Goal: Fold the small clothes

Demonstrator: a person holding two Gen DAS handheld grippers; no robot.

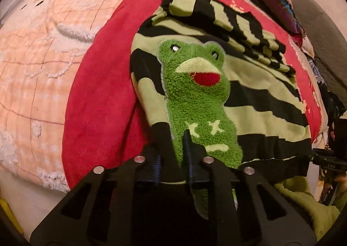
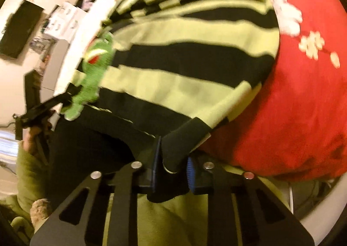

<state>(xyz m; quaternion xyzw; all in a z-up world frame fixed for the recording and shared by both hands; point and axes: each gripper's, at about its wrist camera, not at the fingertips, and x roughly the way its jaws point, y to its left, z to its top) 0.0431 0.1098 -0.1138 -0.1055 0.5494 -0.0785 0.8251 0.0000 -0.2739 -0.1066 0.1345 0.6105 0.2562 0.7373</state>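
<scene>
Both hand-held grippers, left and right, are pinching striped sweater hem at 6 o'clock, readying fold.

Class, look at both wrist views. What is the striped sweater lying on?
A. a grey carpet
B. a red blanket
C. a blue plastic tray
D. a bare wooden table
B: the green and black striped sweater lies spread on a red blanket, and red cloth shows along its left and top edges.
</scene>
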